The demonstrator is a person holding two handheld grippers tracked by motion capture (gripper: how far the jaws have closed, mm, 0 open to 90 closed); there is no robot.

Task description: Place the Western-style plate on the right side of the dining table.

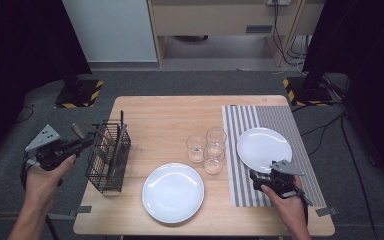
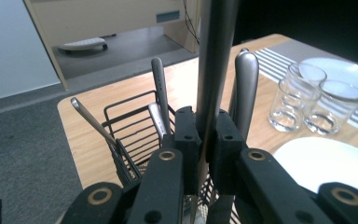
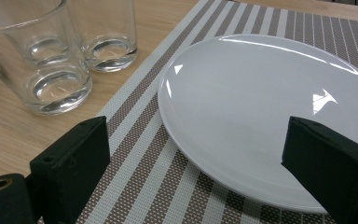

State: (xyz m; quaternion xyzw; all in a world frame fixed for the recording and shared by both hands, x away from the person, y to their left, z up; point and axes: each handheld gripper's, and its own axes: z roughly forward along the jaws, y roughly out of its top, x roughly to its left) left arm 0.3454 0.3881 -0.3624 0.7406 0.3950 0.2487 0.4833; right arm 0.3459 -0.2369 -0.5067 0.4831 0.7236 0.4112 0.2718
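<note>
I have a piece of cutlery (image 2: 213, 70) clamped by its metal handle in my left gripper (image 2: 208, 140), just above the black wire caddy (image 1: 108, 157) at the counter's (image 1: 165, 120) left edge. Its long axis runs up between the pads, roughly upright; I cannot tell which end is hidden below. I judge the work barely begun: several more utensils (image 2: 161, 95) stand in the caddy, and both plates (image 1: 173, 192) lie bare. My right gripper (image 3: 196, 168) hovers wide open over the near rim of the plate on the striped mat (image 3: 168, 186).
</note>
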